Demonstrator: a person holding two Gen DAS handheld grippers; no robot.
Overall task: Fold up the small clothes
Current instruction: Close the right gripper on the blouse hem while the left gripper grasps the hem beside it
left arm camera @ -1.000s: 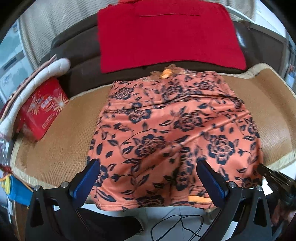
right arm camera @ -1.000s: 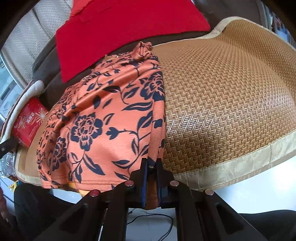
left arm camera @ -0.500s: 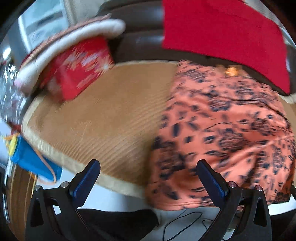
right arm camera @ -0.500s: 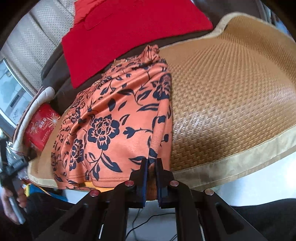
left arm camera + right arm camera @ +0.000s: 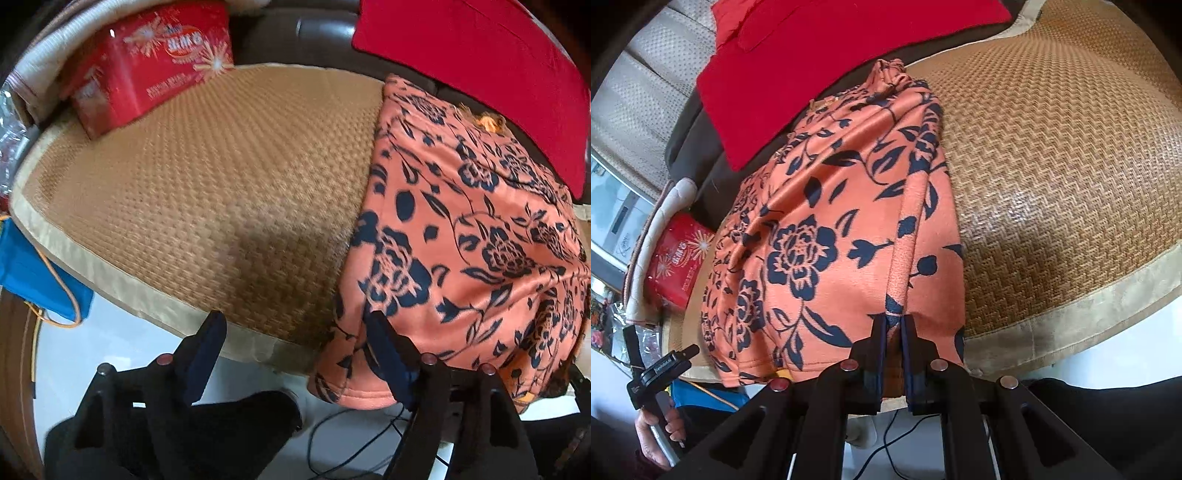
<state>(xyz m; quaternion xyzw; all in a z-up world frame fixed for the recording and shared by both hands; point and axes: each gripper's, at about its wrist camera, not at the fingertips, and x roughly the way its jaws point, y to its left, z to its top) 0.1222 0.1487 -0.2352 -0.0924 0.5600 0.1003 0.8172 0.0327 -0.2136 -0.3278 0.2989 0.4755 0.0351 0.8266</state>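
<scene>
Orange floral garment (image 5: 842,236) lies on the woven mat (image 5: 192,192). Right gripper (image 5: 894,325) pinches its near hem. Left gripper (image 5: 295,332), fingers spread, straddles its near-left edge.

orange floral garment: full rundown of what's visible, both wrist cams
The orange floral garment is a soft, slightly shiny knit printed with dark navy roses and leaves. It lies spread and creased on the woven mat, with its near hem hanging over the mat's front edge and its far end toward the red cloth. The right gripper is shut on the hem. The open left gripper sits at its near left corner.
</scene>
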